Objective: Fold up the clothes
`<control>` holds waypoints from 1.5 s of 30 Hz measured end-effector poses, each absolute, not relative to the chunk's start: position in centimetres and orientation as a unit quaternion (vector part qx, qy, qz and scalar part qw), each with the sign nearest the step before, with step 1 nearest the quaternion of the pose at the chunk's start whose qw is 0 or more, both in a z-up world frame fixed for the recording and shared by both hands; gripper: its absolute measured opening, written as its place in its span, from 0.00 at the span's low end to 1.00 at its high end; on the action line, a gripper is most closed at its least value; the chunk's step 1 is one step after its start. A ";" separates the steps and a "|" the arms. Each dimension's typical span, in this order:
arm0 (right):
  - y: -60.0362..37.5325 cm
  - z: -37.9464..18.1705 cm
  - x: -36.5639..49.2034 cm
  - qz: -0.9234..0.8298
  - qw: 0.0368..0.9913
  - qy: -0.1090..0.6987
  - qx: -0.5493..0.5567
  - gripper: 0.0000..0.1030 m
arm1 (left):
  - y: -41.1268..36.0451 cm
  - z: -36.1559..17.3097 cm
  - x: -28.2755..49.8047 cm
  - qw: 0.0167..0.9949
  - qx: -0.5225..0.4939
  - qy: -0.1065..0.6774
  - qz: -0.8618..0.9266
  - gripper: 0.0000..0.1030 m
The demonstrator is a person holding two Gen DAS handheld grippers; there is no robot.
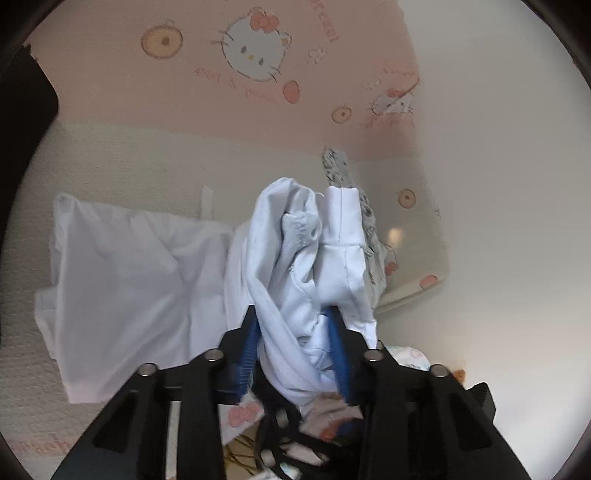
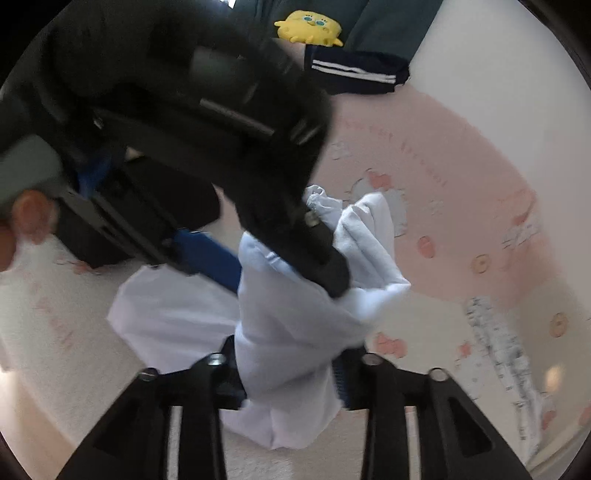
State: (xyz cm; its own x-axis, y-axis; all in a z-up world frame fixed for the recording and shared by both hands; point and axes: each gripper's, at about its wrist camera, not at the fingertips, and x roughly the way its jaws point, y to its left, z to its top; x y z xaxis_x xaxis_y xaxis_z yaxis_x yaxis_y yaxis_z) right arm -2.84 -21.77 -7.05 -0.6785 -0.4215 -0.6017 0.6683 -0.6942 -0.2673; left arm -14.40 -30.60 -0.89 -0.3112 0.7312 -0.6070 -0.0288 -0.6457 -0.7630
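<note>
White garment (image 1: 314,266), pale and heavily crumpled, seams and a gathered hem showing. One bunched end sits clamped in the left gripper (image 1: 295,343), jaws closed tight on the cloth. Another wad is pinched in the right gripper (image 2: 291,373), jaws likewise closed on it. The rest trails flat onto the cream and pink cartoon-cat bedsheet (image 1: 184,92), lifted just above it.

Probably a home bedroom: cartoon-cat bedsheet (image 1: 229,96), yellow plush toy (image 2: 309,27).
</note>
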 end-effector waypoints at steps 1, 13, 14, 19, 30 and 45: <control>-21.2 -6.8 -3.0 -0.883 0.316 0.225 0.263 0.51 | -30.7 -0.7 -14.5 0.252 -0.526 -0.328 0.743 0.29; -14.1 -5.5 -6.4 -0.869 0.356 0.015 0.343 0.62 | -32.3 -0.6 -15.3 0.182 -0.541 -0.244 0.784 0.29; -14.1 -5.2 -6.3 -0.869 0.359 0.010 0.341 0.62 | -32.5 -0.9 -15.2 0.174 -0.546 -0.236 0.785 0.29; -12.7 -4.5 -6.3 -0.869 0.362 -0.025 0.335 0.64 | -34.2 -2.3 -14.1 0.157 -0.556 -0.257 0.774 0.29; -9.0 -9.4 -10.3 -0.821 0.309 -0.185 0.444 0.70 | -37.7 -0.6 -10.0 0.155 -0.515 -0.325 0.778 0.67; -9.4 -16.2 -13.0 -0.723 0.283 -0.304 0.552 0.60 | -34.8 -2.8 -10.8 0.171 -0.514 -0.376 0.752 0.71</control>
